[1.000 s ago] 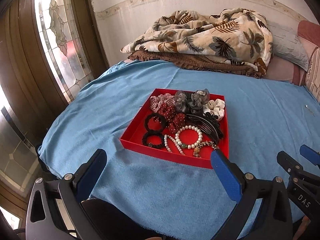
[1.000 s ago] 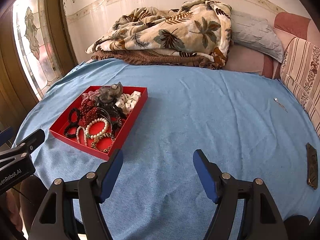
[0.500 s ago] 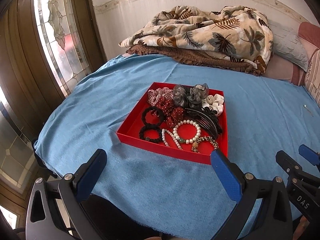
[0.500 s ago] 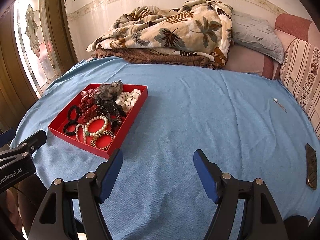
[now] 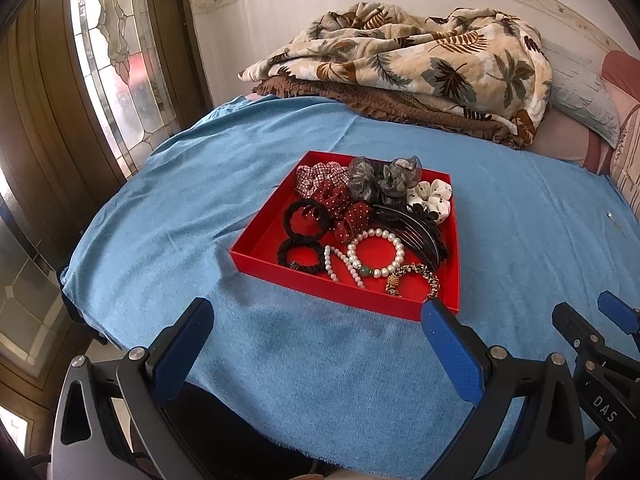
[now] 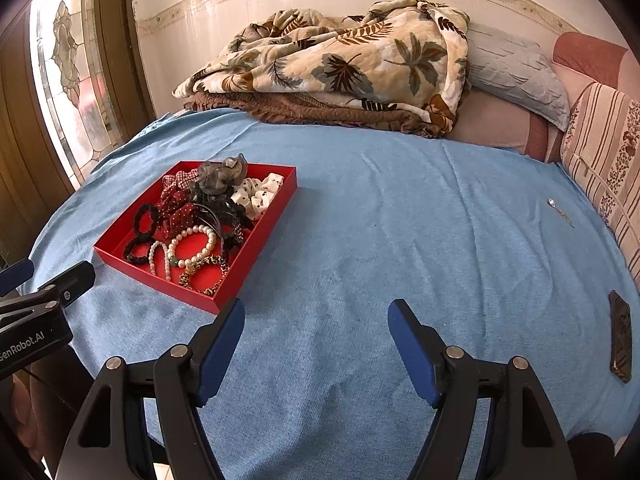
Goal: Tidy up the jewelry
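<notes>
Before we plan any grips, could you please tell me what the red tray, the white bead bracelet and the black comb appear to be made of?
Red tray: probably matte cardboard, judging by thin, crisp folded walls without shine.
White bead bracelet: glossy round beads, pearl or imitation, plus one green bead; which cannot be told.
Black comb: likely hard plastic, with shiny curved teeth.

1. A blue sheet (image 6: 400, 240) covers the bed.
2. A red tray (image 6: 256, 248) sits on the sheet at about 9 o'clock.
3. Inside the tray are a pearl bracelet (image 6: 194, 246), black hair ties (image 6: 140, 236), a grey scrunchie (image 6: 220, 172) and a white scrunchie with black dots (image 6: 260, 194).
4. The right gripper (image 6: 316, 308) is at 6 o'clock, over bare sheet. Its blue fingers stand wide apart with nothing between them.
5. Part of the left gripper (image 6: 44, 308) shows at 8 o'clock.
6. A leaf-print blanket (image 6: 340, 60) is piled at 12 o'clock.
7. A phone (image 6: 620, 336) lies at 4 o'clock.
</notes>
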`<state>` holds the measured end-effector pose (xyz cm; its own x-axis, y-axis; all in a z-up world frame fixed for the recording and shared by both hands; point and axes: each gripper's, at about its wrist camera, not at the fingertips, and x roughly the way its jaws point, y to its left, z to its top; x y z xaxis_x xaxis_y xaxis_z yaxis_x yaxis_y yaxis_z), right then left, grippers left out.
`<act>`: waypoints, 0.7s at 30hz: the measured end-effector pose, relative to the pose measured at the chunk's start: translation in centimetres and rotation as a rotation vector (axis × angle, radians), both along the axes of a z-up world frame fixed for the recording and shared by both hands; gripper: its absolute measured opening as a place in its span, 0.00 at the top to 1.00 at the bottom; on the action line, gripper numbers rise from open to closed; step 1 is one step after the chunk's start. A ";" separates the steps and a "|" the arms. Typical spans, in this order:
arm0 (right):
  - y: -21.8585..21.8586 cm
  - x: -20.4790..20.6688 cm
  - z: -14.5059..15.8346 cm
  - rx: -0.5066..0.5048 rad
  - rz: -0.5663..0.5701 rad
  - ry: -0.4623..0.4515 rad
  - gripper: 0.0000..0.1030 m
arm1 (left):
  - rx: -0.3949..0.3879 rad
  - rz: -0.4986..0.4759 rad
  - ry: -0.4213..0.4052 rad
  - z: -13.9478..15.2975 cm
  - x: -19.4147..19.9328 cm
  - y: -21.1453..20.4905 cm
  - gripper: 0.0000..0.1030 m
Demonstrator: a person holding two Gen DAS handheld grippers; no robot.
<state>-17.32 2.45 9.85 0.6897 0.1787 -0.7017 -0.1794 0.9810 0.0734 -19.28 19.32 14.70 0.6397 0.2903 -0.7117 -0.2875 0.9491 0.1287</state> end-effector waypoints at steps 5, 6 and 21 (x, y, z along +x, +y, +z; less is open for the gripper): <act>0.3 -0.1 0.0 -0.013 0.009 -0.004 0.22 | -0.004 0.002 0.005 -0.4 -0.1 0.1 0.00; 0.3 -0.1 0.0 -0.015 0.012 -0.004 0.22 | -0.006 0.003 0.006 -0.5 -0.1 0.1 0.00; 0.6 -0.2 -0.1 -0.026 0.023 -0.006 0.20 | -0.020 0.011 0.014 -0.7 -0.2 0.4 0.00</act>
<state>-17.52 3.10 9.78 0.6901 0.1766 -0.7019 -0.2027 0.9781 0.0468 -19.47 19.68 13.97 0.6262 0.2829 -0.7265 -0.2959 0.9484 0.1143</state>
